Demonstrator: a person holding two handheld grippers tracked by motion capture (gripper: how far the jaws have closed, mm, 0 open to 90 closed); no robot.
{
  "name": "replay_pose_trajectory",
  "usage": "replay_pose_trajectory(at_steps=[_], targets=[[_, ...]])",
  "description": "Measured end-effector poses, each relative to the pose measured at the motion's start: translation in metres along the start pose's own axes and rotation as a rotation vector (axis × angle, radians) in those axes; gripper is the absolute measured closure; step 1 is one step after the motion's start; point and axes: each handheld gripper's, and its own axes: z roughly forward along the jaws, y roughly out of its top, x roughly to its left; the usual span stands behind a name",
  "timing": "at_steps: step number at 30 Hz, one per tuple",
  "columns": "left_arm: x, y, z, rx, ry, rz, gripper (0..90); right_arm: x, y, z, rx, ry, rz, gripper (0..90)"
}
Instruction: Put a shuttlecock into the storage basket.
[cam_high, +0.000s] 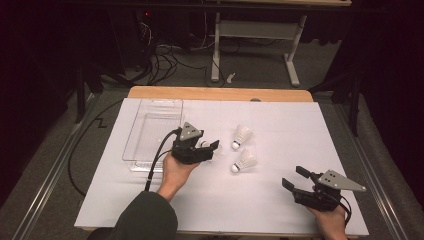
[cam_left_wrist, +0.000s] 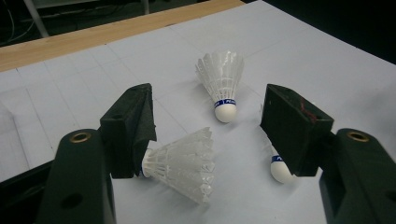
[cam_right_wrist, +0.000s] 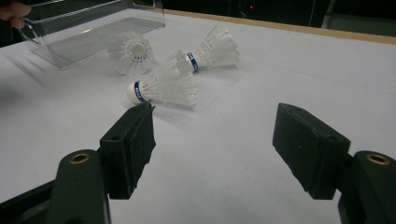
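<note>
Three white shuttlecocks lie on the white sheet. One shuttlecock rests on its side between the jaws of my left gripper, its cork end tucked behind the left jaw. That gripper is open and grips nothing. A second shuttlecock lies just beyond. The third shuttlecock is half hidden behind the right jaw. My right gripper is open and empty at the front right, apart from the shuttlecocks.
A clear plastic tray stands at the left of the sheet, just behind my left hand. The wooden table edge runs along the back. Beyond it are cables and a desk frame on the floor.
</note>
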Motion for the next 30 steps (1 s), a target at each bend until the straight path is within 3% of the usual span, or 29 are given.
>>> replay_pose_trajectory(at_steps=[19, 30], targets=[[-0.001, 0.015, 0.016, 0.015, 0.006, -0.013, 35.7, 0.000, 0.000, 0.000, 0.002, 0.003, -0.002, 29.9], [-0.003, 0.026, 0.027, 0.097, -0.005, -0.014, 37.1, 0.000, 0.000, 0.000, 0.004, 0.008, -0.001, 29.9]])
